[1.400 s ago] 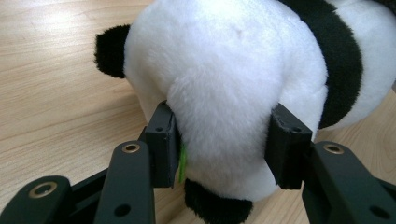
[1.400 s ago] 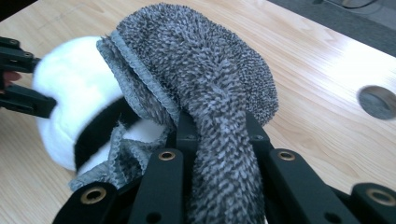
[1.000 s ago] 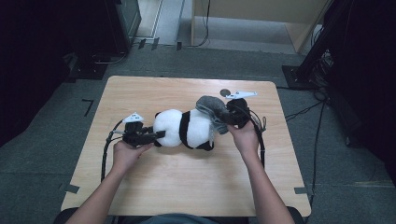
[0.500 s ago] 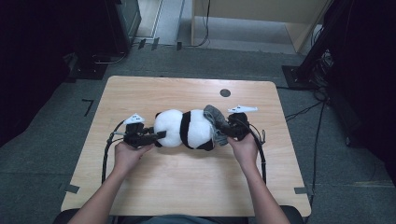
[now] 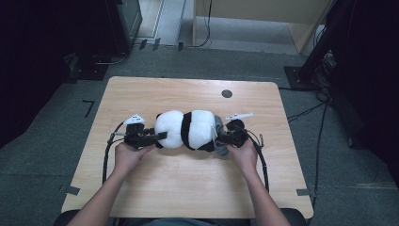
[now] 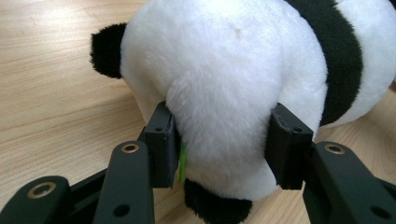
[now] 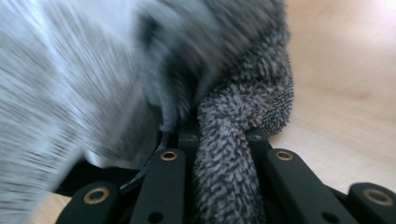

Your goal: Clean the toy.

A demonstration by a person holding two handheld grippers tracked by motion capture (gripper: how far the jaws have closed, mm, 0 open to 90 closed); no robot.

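A black-and-white panda plush [image 5: 186, 129] lies on its side across the middle of the wooden table [image 5: 188, 188]. My left gripper [image 5: 160, 136] is shut on the plush's white left end. In the left gripper view the black pads [image 6: 161, 140] press into the white fur [image 6: 243, 70] from both sides. My right gripper [image 5: 221, 139] is at the plush's right end, low over the table, shut on a fuzzy grey cloth [image 5: 219, 127]. In the right gripper view the grey cloth [image 7: 224, 154] runs between the jaws, and the plush [image 7: 56, 93] is a blur at left.
A small black round disc [image 5: 227, 93] sits on the table behind the plush. Cables [image 5: 261, 160] trail from both grippers toward the front edge. Dark equipment [image 5: 117, 23] and a black stand [image 5: 310, 66] are on the floor beyond the table.
My right gripper has come down with the grey cloth from above the plush's right end to table level. The left gripper has kept still on the plush.
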